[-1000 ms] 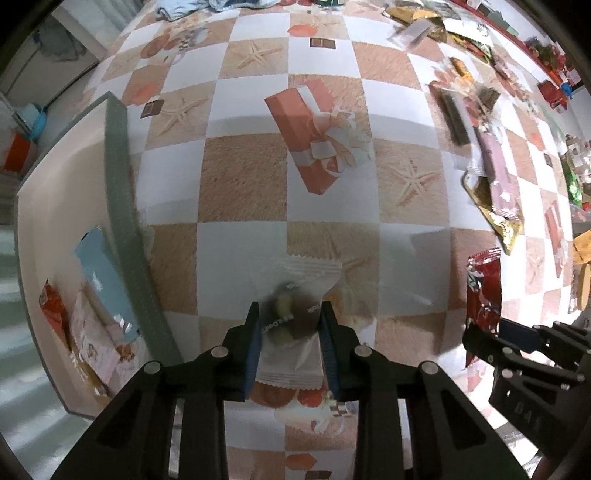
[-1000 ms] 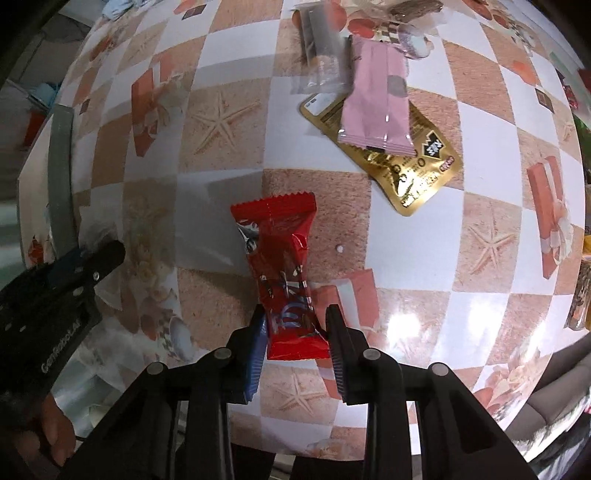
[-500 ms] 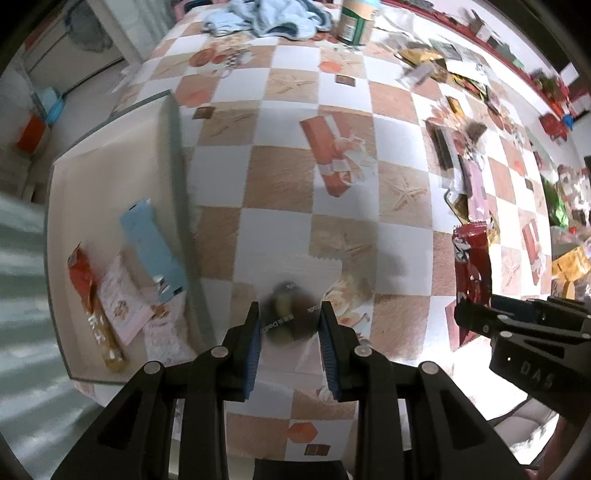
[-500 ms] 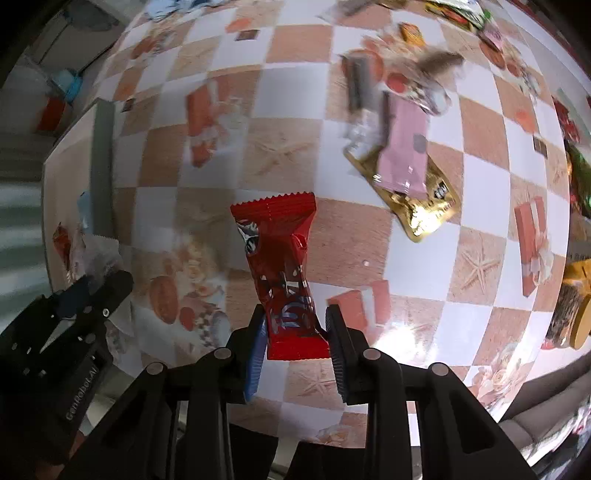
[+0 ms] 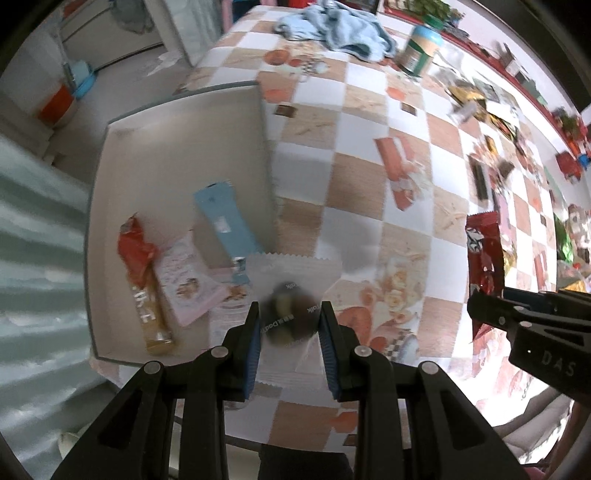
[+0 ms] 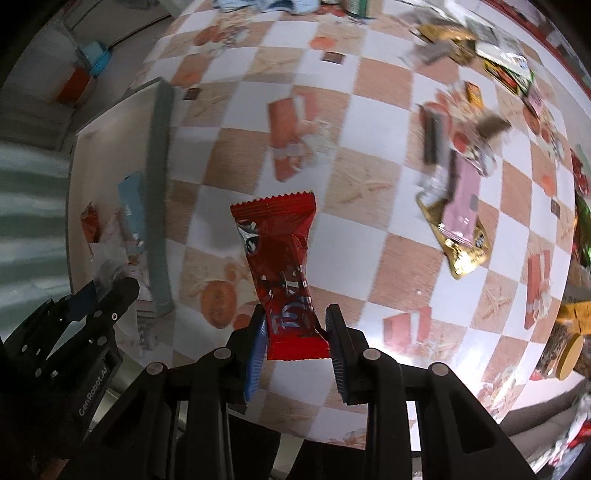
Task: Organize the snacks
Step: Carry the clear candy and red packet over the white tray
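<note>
My left gripper [image 5: 290, 325] is shut on a clear snack packet [image 5: 291, 291] with a dark round sweet inside, held high above the table's near edge beside the box. The right gripper [image 6: 297, 325] is shut on a red snack packet [image 6: 280, 266], also lifted above the checkered table. The open beige box [image 5: 177, 147] with a grey rim lies to the left and holds a light blue packet [image 5: 223, 218], an orange packet [image 5: 136, 251], a pink-white packet [image 5: 184, 280] and a yellow stick [image 5: 153, 321]. In the left wrist view the right gripper [image 5: 480, 306] with the red packet [image 5: 484, 254] shows at the right.
More snacks lie scattered across the table's right side, among them a pink packet [image 6: 461, 203] on a gold one [image 6: 465, 254]. A blue cloth [image 5: 332, 33] and a jar [image 5: 421, 48] sit at the far end. The floor drops away left of the box.
Both grippers have risen and shifted left toward the box with their packets still held. The box now fills more of the left wrist view, and the table looks smaller and farther below.
</note>
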